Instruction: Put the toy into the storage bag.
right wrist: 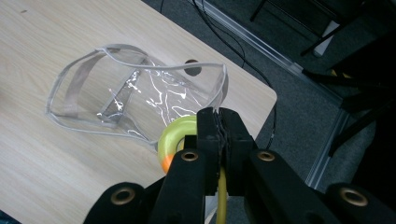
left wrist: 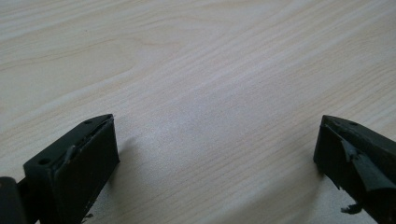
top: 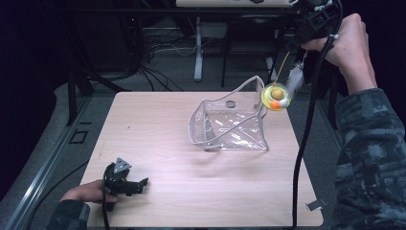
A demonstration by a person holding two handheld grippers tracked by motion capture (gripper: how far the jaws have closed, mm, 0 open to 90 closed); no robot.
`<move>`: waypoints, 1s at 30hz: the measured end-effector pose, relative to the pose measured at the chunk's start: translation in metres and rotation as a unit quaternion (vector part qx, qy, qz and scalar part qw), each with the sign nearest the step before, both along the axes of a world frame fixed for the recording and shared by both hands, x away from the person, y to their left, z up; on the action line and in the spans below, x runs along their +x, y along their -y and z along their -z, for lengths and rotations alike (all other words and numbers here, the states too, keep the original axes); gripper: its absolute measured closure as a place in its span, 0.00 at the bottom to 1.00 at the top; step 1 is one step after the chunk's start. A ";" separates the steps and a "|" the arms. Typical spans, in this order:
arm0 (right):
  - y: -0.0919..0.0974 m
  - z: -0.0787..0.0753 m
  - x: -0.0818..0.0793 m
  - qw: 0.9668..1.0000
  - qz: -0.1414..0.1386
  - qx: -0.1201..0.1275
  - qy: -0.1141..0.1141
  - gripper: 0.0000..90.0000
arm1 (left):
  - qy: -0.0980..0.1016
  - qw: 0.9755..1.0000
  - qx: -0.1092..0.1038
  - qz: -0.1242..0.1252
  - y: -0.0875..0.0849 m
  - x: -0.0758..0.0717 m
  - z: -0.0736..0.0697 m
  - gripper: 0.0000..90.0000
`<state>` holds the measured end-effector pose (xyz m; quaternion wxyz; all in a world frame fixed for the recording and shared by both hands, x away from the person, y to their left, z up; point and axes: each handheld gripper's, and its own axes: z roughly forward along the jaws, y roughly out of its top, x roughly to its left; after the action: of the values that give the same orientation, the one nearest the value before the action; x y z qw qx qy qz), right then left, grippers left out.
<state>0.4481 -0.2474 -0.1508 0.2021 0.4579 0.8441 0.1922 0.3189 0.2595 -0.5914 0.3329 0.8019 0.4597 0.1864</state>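
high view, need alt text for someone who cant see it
A person's right gripper, raised past the table's far right corner, dangles a yellow ring toy with a feather on a thin cord beside a clear plastic bag on a light wooden table. The left gripper rests near the front left edge.

Right hand (top: pixel 352 43) raised high, its gripper (right wrist: pixel 218 122) clamped tight; left hand (top: pixel 86 192) low, its gripper (top: pixel 139 184) gaping, jaws wide apart.
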 end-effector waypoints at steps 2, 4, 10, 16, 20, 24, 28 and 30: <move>-0.003 -0.001 0.000 1.000 -0.004 -0.003 0.002 0.98 | 0.000 1.000 0.000 0.000 0.000 0.000 0.000 0.00; -0.007 -0.001 0.001 1.000 -0.007 -0.004 0.002 0.98 | 0.000 1.000 0.000 0.000 0.000 0.000 0.000 0.00; -0.014 0.000 0.004 1.000 -0.015 -0.004 0.001 0.98 | 0.000 1.000 0.000 0.000 0.000 0.000 0.000 0.00; -0.026 -0.001 0.007 1.000 -0.022 -0.002 0.003 0.98 | 0.000 1.000 0.000 0.000 0.000 0.000 0.000 0.00; -0.030 -0.002 0.009 1.000 -0.026 -0.002 0.003 0.98 | 0.000 1.000 0.000 0.000 0.000 0.000 0.000 0.00; -0.039 0.001 0.014 0.999 -0.033 0.001 0.001 0.98 | 0.000 1.000 0.000 0.000 0.000 0.000 0.000 0.00; -0.046 0.003 0.017 0.999 -0.039 0.002 -0.002 0.98 | 0.000 1.000 0.000 0.000 0.000 0.000 0.000 0.00; -0.049 0.005 0.018 0.999 -0.044 0.006 -0.003 0.98 | 0.000 1.000 0.000 0.000 0.000 0.000 0.000 0.00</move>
<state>0.4665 -0.1984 -0.1556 0.1885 0.4223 0.8626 0.2049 0.3189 0.2595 -0.5914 0.3328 0.8020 0.4596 0.1864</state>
